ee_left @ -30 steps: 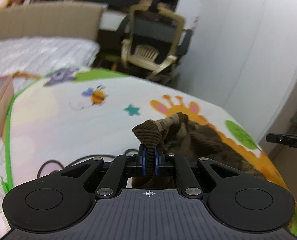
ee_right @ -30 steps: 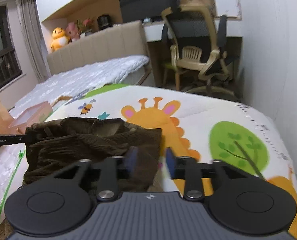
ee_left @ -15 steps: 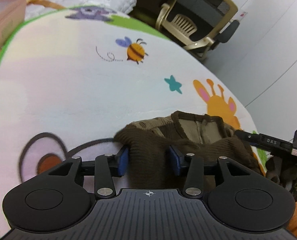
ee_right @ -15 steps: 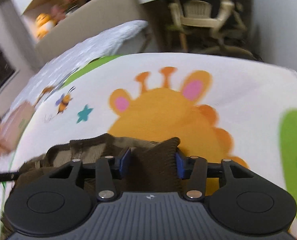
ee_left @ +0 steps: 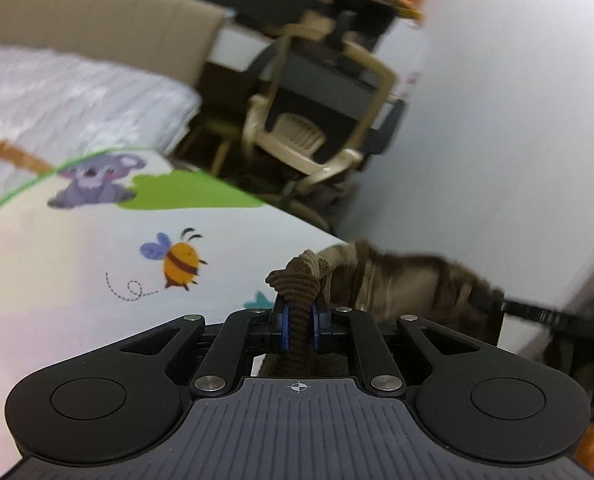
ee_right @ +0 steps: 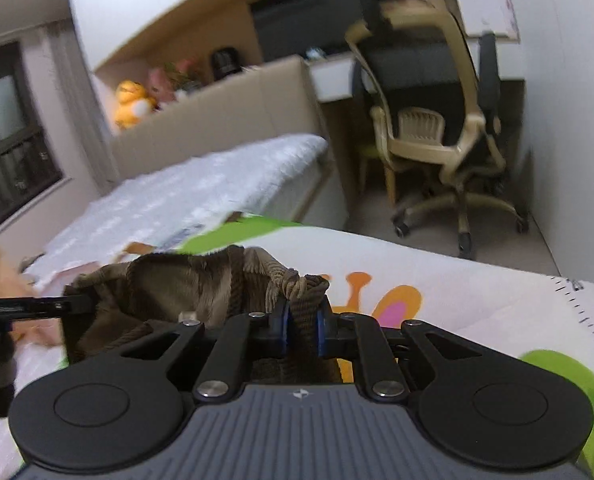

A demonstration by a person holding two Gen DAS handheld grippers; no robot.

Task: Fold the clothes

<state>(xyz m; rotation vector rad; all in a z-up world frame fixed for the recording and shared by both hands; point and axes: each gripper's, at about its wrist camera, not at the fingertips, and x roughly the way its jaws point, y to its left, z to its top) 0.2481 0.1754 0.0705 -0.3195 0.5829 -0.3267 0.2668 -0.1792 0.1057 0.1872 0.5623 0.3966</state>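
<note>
Brown corduroy garment (ee_left: 401,280) hangs lifted above the cartoon-print mat (ee_left: 77,264), stretched between left gripper (ee_left: 299,322) and right gripper (ee_right: 301,324), each pinching a bunched corner (likely mid-fold). Next: lay it down evenly.

Ribbed brown corduroy garment (ee_left: 409,284); matt black plastic left gripper (ee_left: 299,322); smooth printed play mat (ee_left: 77,280).

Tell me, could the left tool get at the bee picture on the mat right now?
Probably not freely: the left tool is shut on the brown corduroy garment, which the right tool also grips. The bee itself lies uncovered.
</note>
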